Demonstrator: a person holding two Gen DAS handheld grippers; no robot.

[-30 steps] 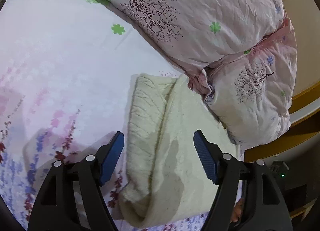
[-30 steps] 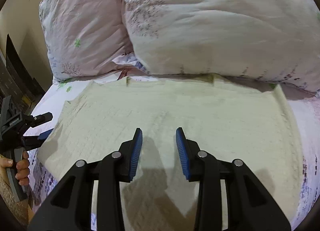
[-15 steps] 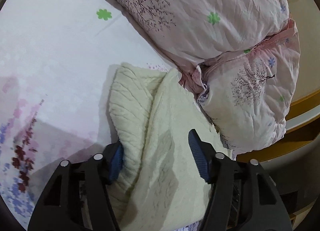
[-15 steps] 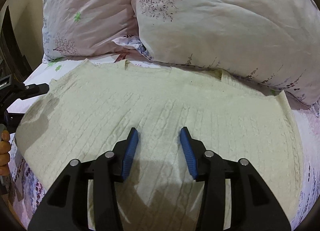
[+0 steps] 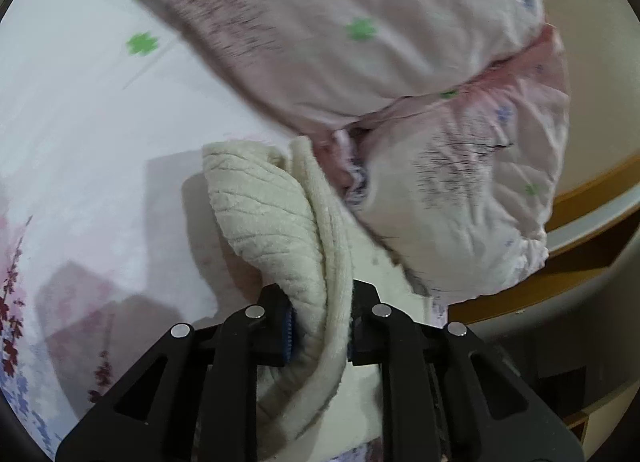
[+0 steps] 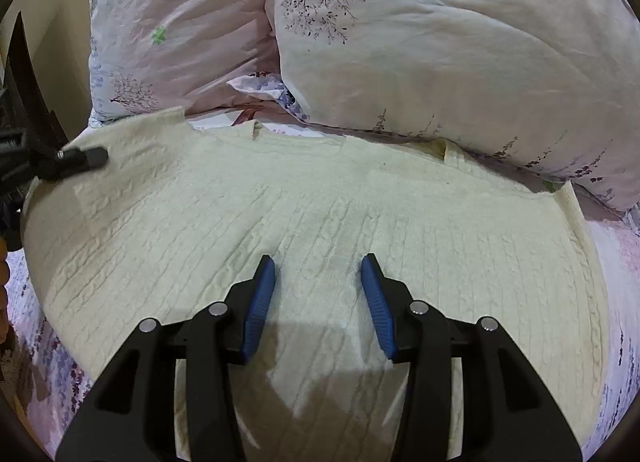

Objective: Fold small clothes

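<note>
Cream cable-knit sweater lies spread on the floral bedsheet. Nearest, the left gripper is closing its jaws on the sweater's bunched edge, fabric squeezed between them. The right gripper hovers over the knit, jaws parted and empty. Beyond lie two pale pink tree-print pillows.

Open right claw above sweater

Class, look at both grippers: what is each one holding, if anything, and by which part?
The left gripper, jaws closing, pinches the cream knit sweater by its bunched side edge. The right gripper holds nothing.
</note>
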